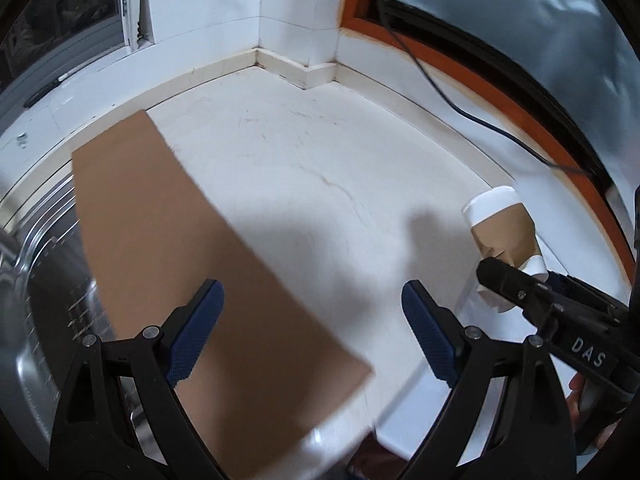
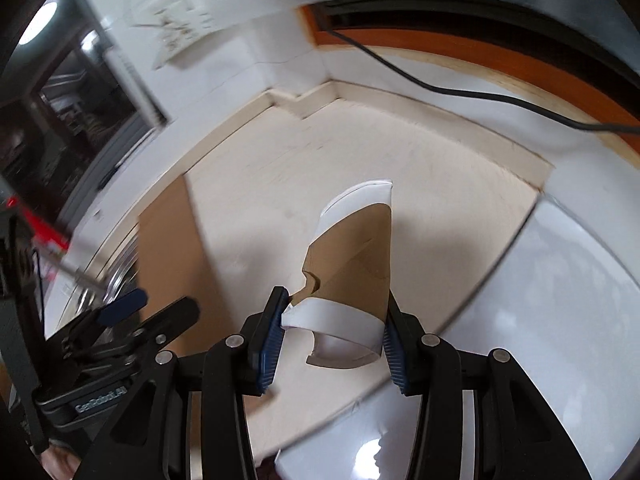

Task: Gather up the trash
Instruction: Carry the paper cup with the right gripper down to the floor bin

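1. Right hand-held gripper [image 2: 334, 338] is pinching a crushed paper cup [image 2: 352, 264], blue pads pressed on both sides near the cup's white bottom band. The jaws are about half closed, as far as the cup lets them go.
2. The cup is brown with a white lid end and a white band, torn and dented on one side. It's up in the air over the worktop [image 2: 360, 152], lid end pointing away from the camera. In the left wrist view the same cup [image 1: 502, 228] shows toward the right edge of the worktop, with the right hand-held gripper [image 1: 516, 286] clamped on it.
3. Left hand-held gripper [image 1: 312, 324] is spread wide with nothing between the pads. It hangs above a flat brown cardboard sheet [image 1: 192, 248], and I can't tell if it touches it.
4. The cardboard lies along the left side of the worktop, next to a steel sink [image 1: 44, 280].
5. Writing: "DAS" in white letters on the right gripper's body in the left view. On the left gripper's body in the right view there's raised text that looks like "GenRobot.AI", a bit blurry.
6. A black cable [image 1: 460, 108] runs along the right edge of the worktop.
7. What's in the sink is too blurry to make out.
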Demonstrator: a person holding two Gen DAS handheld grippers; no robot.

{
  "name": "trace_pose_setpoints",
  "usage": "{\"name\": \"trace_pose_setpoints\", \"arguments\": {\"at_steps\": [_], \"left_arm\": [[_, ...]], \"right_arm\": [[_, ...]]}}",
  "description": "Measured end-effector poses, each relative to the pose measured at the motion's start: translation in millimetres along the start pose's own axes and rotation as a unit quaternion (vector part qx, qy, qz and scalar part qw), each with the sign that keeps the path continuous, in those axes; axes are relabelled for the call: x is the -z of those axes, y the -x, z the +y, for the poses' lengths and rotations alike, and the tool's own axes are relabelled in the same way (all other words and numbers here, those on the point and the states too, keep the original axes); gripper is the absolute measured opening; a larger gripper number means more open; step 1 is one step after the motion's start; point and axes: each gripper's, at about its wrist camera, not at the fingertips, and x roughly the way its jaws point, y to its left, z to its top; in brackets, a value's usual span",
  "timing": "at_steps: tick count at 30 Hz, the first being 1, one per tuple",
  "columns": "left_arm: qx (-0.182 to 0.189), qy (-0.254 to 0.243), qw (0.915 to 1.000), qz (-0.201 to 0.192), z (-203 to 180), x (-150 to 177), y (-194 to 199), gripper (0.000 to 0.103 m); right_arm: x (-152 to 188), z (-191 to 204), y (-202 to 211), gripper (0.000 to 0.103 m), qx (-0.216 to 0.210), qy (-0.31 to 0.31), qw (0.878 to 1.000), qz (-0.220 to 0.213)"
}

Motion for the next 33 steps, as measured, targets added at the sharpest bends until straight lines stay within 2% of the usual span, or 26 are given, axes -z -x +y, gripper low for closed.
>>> {"name": "trace_pose_setpoints", "arguments": {"at_steps": [6,9,15,18,24,28,33], "left_arm": [[0.003,-0.021,0.9997,-0.014,-9.6,57.9,68.7,0.089],[-0.001,-0.028,0.9994,-0.019,-12.5,91.3,100.0,0.089],[-0.003,-0.030,0.9992,-0.028,-3.2,160.3,143.9,0.089],[-0.005,-0.026,0.9994,-0.021,5.0,192.1,150.9,0.089],[-0.015,-0.036,0.9992,-0.007,9.5,278.9,144.8,0.089],[-0.038,-0.051,0.9980,0.002,6.2,330.0,120.7,0.089],[-0.035,-0.036,0.9987,0.012,16.0,381.9,88.4,0.089]], "right_arm": [[65.6,27.5,73.4,0.044,-0.023,0.022,0.999,-0.003],[111.2,35.4,121.5,0.044,-0.035,0.032,0.999,-0.007],[183.3,47.5,164.7,0.044,-0.035,0.055,0.998,0.000],[223.5,49.4,175.1,0.044,-0.038,0.064,0.997,0.005],[314.1,53.1,177.7,0.045,-0.025,0.108,0.994,0.008],[375.5,53.8,158.3,0.045,-0.010,0.139,0.990,0.023],[444.5,38.3,121.2,0.045,0.002,0.150,0.987,0.055]]}}
